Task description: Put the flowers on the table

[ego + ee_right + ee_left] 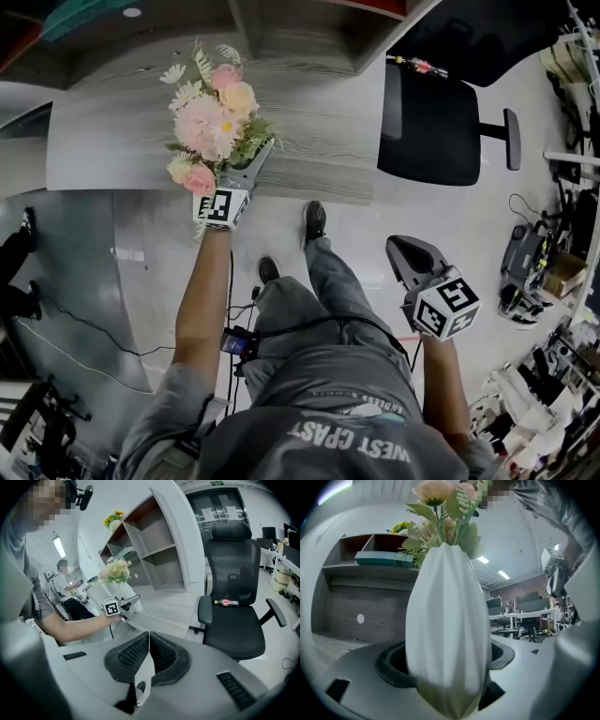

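A bouquet of pink, cream and white flowers (214,117) stands in a white ribbed vase (447,630). My left gripper (247,172) is shut on the vase's body and holds it upright over the near edge of the grey wooden table (319,103). From above, the blooms hide the vase. Whether the vase's base touches the tabletop cannot be told. The right gripper view shows the flowers (116,570) and the left gripper (126,603) at the table's edge. My right gripper (407,251) hangs low at the right over the floor, shut with nothing in it (149,639).
A black office chair (433,127) stands right of the table, with a bottle (226,603) on its seat. Open shelving (154,536) rises behind the table, holding a teal book (384,558). A person's legs and shoes (314,221) are below. Clutter and cables lie at the far right.
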`<state>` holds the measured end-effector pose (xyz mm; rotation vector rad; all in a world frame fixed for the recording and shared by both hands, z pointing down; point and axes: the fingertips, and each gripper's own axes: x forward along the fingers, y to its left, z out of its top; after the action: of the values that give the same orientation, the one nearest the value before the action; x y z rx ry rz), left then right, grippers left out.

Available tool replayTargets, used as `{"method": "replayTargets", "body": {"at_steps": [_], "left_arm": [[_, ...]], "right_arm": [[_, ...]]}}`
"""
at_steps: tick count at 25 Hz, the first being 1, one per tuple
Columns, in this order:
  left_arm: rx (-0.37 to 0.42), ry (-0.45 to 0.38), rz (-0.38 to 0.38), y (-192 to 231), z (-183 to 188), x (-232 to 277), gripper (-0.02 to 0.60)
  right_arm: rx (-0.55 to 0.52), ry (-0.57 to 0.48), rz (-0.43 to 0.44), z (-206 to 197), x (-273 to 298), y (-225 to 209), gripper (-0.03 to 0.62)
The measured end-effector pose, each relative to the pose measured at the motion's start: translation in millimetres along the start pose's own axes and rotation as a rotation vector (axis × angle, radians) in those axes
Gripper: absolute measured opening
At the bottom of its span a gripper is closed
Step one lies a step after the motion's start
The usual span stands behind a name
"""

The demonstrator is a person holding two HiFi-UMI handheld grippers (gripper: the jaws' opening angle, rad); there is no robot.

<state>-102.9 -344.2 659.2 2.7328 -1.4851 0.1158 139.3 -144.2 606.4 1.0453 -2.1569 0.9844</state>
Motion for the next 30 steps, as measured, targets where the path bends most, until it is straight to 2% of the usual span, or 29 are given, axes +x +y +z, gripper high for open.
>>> {"method": "replayTargets", "body": {"at_steps": [5, 8, 14, 30], "left_arm": [[0.007, 0.015, -0.011, -1, -16, -2, 0.402], [0.012, 0.010, -0.021, -5, -12, 3, 0.405], [0.011, 0.028, 0.005, 0, -12, -14, 0.405], [0.058, 0.049, -0.016, 5, 27, -73, 0.403]], "right_arm": [[-0.006, 0.001, 0.005, 0, 2, 5, 0.029], [-0.010, 0.001, 0.005, 2, 3, 1, 0.029], [-0.024, -0.005, 0.013, 5, 2, 14, 0.029], [-0.092, -0.078, 0.055, 37, -2, 67, 0.029]]}}
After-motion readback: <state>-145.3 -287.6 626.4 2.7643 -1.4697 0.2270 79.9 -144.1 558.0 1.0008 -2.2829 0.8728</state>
